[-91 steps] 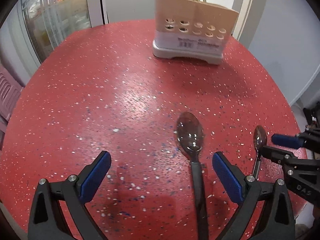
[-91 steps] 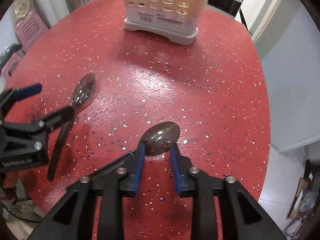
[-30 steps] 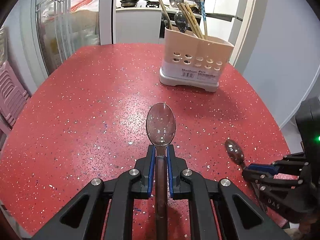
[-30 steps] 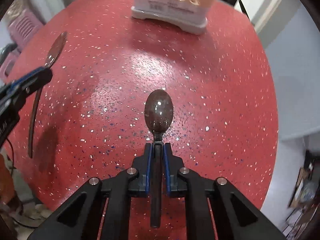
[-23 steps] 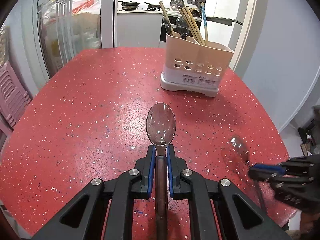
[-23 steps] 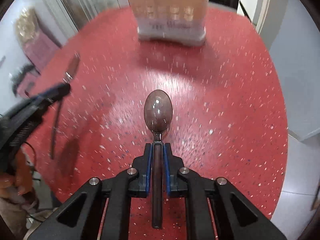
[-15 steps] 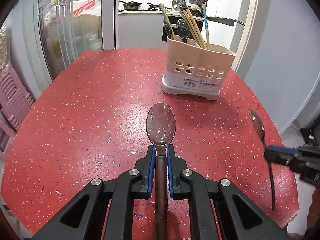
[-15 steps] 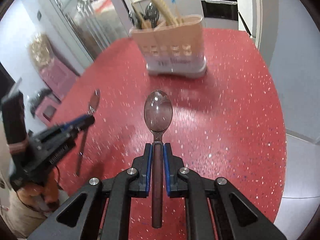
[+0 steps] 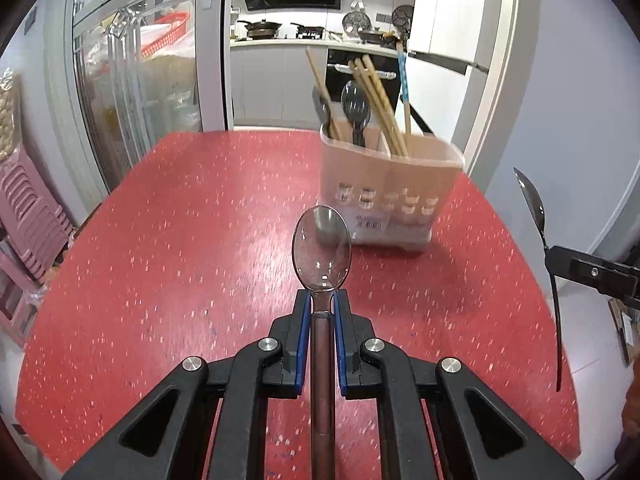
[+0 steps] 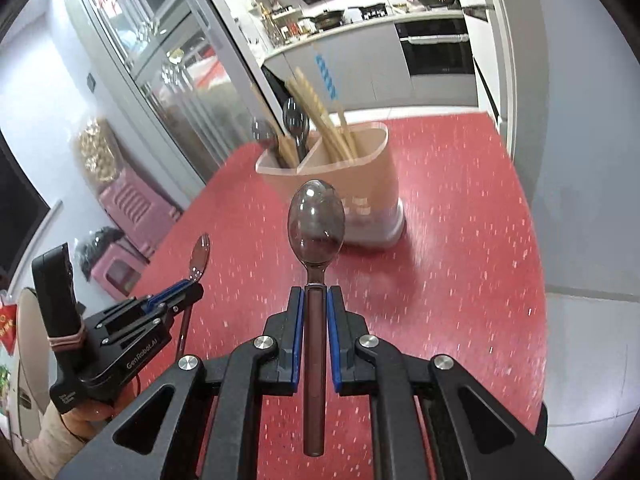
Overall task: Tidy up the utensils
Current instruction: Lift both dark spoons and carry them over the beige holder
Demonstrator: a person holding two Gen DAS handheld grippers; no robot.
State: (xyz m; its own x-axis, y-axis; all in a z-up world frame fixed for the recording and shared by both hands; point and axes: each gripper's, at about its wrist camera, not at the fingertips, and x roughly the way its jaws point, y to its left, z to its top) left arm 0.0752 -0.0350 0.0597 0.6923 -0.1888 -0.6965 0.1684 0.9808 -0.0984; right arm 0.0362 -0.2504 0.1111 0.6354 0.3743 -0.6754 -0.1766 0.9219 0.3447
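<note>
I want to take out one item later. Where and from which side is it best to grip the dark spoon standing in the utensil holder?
Grip the dark spoon at its bowl or the neck just below, coming from above: only that part rises over the utensil holder rim, and chopsticks lean close beside it.

Right gripper [image 10: 311, 308]: clamps spoon [image 10: 316, 216]
Left gripper [image 10: 188, 286]: clamps second spoon [image 10: 199, 258]
Holder [image 10: 340, 184]: on table [image 10: 460, 240]

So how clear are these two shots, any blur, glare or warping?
Left wrist view: the spoon and left gripper are sharp, the holder and table speckles smear, and door frames bow from the fisheye. Right wrist view: the held spoon is sharp with a soft highlight, while the chopsticks blur.
</note>
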